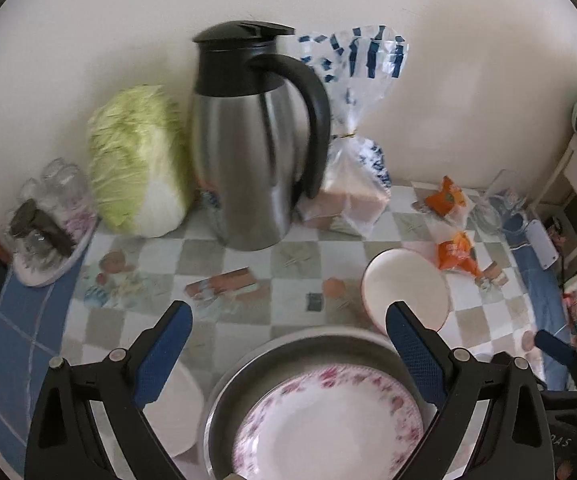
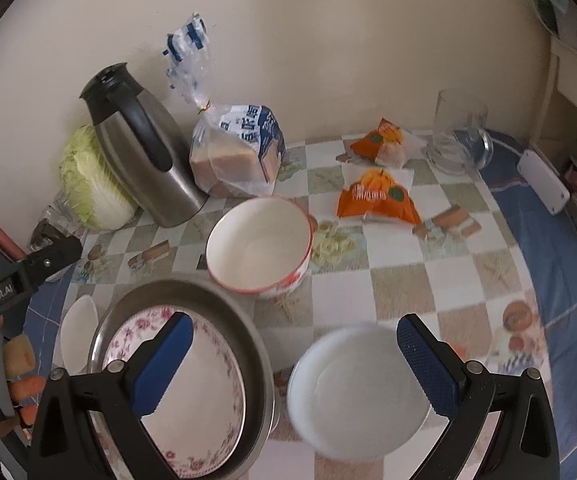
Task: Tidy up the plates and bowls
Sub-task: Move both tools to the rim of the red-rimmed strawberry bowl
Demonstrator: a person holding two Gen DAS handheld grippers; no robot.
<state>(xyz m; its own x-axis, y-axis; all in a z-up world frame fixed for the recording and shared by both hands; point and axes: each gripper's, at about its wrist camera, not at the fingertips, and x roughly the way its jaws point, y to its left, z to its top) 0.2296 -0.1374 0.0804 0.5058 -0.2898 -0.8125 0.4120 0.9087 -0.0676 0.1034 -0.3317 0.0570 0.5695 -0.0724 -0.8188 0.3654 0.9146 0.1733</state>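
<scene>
A floral plate [image 1: 328, 428] lies inside a steel basin [image 1: 224, 400] right below my open, empty left gripper [image 1: 288, 352]. A small white dish [image 1: 176, 408] lies left of the basin. A red-rimmed white bowl [image 1: 404, 288] stands upright beyond the basin. In the right wrist view, the same basin [image 2: 244, 320] with the plate [image 2: 200, 400] is at lower left, the red-rimmed bowl [image 2: 260, 240] is ahead, and a plain white bowl [image 2: 356, 392] sits between the fingers of my open right gripper [image 2: 292, 360]. The white dish [image 2: 78, 332] is far left.
A steel thermos jug [image 1: 256, 140], a cabbage [image 1: 136, 160] and a bagged bread loaf [image 2: 236, 152] stand by the back wall. Two orange snack packets [image 2: 376, 196] and a glass jug [image 2: 460, 140] sit at the right. A tray of glasses [image 1: 48, 224] is far left.
</scene>
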